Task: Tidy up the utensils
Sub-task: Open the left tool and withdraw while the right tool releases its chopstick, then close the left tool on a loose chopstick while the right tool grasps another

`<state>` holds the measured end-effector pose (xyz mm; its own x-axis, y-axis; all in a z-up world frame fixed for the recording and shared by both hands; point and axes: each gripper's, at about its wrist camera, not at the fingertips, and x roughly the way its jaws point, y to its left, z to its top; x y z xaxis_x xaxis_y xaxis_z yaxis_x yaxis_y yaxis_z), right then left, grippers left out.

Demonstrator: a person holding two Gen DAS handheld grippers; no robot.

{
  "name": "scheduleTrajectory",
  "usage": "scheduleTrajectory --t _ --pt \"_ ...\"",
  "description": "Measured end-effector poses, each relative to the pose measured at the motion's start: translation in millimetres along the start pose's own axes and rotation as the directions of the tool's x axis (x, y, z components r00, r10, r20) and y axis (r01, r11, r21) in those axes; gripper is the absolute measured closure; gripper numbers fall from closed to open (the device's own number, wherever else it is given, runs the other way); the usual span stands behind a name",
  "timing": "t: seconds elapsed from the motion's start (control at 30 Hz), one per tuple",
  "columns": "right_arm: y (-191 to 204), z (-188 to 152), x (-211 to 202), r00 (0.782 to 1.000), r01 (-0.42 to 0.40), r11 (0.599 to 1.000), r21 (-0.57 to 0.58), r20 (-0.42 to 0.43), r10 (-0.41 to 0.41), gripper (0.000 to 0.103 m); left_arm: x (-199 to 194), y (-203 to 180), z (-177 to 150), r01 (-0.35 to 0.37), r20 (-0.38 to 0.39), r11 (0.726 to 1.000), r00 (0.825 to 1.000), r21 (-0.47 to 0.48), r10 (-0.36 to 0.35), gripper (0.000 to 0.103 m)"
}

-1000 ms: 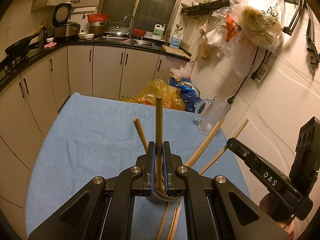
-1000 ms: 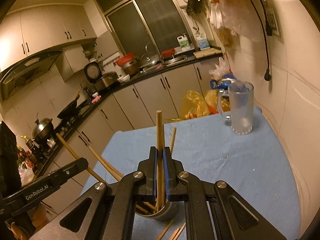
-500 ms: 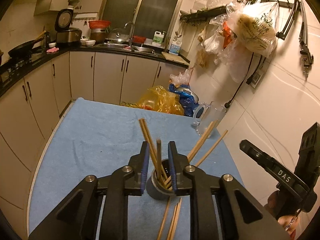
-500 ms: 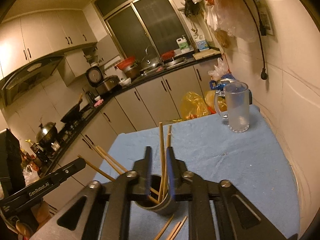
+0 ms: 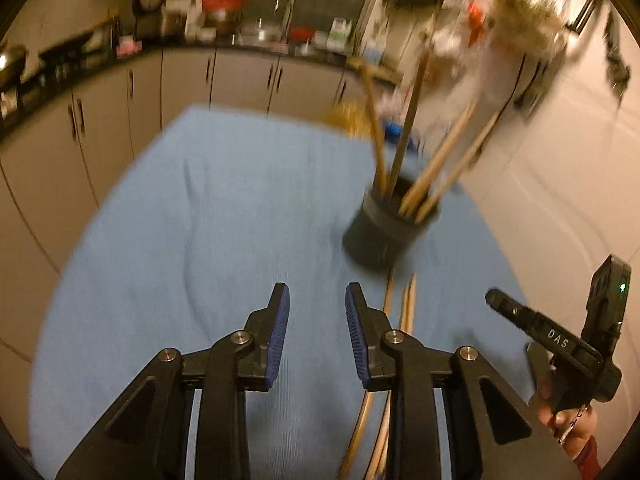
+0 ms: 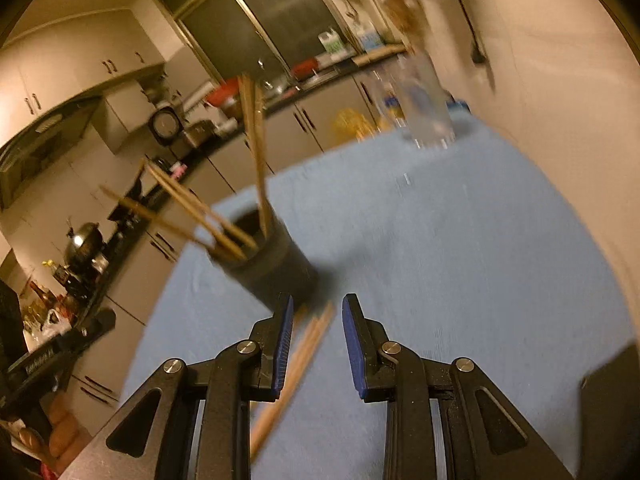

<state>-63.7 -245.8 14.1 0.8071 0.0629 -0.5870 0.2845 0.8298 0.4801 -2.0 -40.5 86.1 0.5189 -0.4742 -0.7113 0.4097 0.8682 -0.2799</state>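
One blue cloth, beige kitchen cabinets.

Wooden chopsticks are fanned upright in a dark cylindrical holder; loose chopsticks lie flat just near of it.

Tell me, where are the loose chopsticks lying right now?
The loose chopsticks lie flat on the blue cloth, just in front of the dark cup, beneath the open grippers in both views.
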Motion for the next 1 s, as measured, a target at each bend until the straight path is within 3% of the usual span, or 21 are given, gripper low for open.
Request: scheduleTrajectory --t 0.1,0.17,0.43,0.73,0.9,1.0 --pt "-3 -26 14 0.998 0.009 1.000 -0.002 -0.058 -0.009 0.076 22 -5 -16 0.027 -0.100 0.999 0.995 0.024 -0.025 0.076" --pt "-3 -34 17 0.997 0.000 1.000 -0.005 -0.078 0.000 0.076 30 -7 -20 0.020 -0.123 0.999 0.992 0.034 -0.015 0.076" --pt "-10 -33 7 0.998 0.006 1.000 0.007 -0.068 -0.006 0.076 77 -38 -13 0.057 -0.264 0.991 0.964 0.121 -0.023 0.076" --pt "-18 -32 5 0.997 -0.002 0.999 0.037 -0.080 0.005 0.076 110 -65 -4 0.050 -0.301 0.977 0.954 0.208 0.015 0.076" --pt "-14 -29 10 0.995 -0.007 1.000 0.028 -0.102 0.010 0.076 108 -63 -7 -0.035 -0.280 0.975 0.955 0.221 0.098 0.093" --pt "-4 -26 18 0.991 -0.008 1.000 0.001 -0.133 0.008 0.076 95 -44 -12 -0.090 -0.264 0.978 0.955 0.187 0.138 0.093"
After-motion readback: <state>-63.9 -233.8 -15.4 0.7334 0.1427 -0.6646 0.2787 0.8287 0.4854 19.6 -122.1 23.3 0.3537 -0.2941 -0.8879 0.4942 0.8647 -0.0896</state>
